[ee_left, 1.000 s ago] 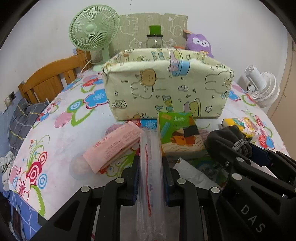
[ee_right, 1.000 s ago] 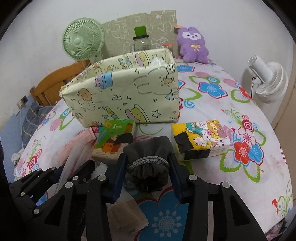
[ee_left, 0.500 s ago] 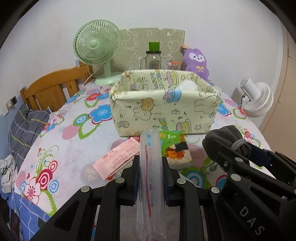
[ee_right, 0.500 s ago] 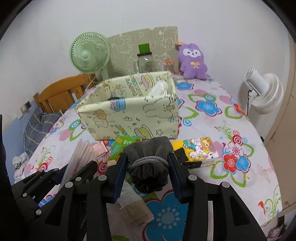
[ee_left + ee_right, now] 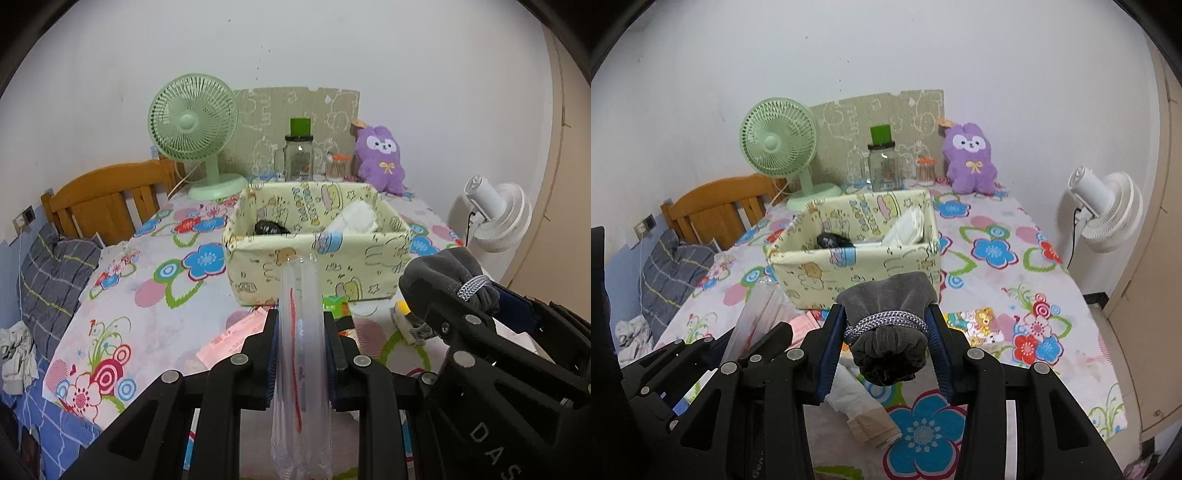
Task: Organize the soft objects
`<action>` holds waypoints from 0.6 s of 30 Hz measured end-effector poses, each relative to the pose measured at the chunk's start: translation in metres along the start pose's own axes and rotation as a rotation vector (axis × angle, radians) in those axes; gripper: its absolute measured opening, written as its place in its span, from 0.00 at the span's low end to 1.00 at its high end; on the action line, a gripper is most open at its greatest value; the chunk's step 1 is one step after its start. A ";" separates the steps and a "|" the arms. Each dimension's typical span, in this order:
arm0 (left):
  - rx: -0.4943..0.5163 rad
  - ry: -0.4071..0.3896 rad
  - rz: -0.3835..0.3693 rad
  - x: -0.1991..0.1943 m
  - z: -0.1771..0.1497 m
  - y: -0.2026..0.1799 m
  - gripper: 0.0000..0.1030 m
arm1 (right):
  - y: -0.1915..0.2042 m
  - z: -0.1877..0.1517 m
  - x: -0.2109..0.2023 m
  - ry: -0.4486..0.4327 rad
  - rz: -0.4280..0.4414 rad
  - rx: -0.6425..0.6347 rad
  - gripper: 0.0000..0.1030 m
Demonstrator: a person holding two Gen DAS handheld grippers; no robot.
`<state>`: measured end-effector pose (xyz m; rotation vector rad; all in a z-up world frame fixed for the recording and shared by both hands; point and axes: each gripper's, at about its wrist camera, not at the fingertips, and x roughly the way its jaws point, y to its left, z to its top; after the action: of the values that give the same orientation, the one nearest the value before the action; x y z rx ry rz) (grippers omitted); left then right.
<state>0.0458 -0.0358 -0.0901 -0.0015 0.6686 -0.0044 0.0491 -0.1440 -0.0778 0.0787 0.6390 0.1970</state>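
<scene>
Left gripper [image 5: 300, 354] is pinched tight on a clear bag [image 5: 301, 369], a flat plastic packet with a red line inside; it sticks up between the pads and hangs down below them. Right gripper [image 5: 884, 334] is clamped on a grey pouch [image 5: 886, 317], a soft fabric bundle with a cord wrapped round its neck, pads pressing both sides. Both loads are off the worktop [image 5: 997, 229].

Ahead of both grippers, a bit below them, sits the bin [image 5: 317, 258], an open cream fabric box with cartoon print. Inside it: a black item [image 5: 833, 240] to the left and white stuff [image 5: 908, 229] to the right, so part of the sorting looks done. Plenty of room left in the middle.

Still loose on the worktop between grippers and bin: a pink pack [image 5: 232, 338] just left of the left gripper, a green pack [image 5: 334, 304] right behind the clear bag, a yellow pack [image 5: 979, 325] to the right of the right gripper. Under the right gripper lies a beige and white cloth [image 5: 864, 413], kind unclear.

Judgement: roughly mid-task. Two items in hand and not yet in the bin, at least four more waiting. Next step is likely carrying both loads forward over the bin rim and letting go there.

The rest behind the bin looks like background.
</scene>
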 end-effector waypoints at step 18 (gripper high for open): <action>0.010 -0.068 -0.019 -0.030 0.029 0.003 0.19 | 0.009 0.028 -0.033 -0.072 -0.015 0.008 0.46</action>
<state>0.0405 -0.0327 -0.0486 0.0017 0.6002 -0.0254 0.0385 -0.1428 -0.0350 0.0889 0.5685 0.1765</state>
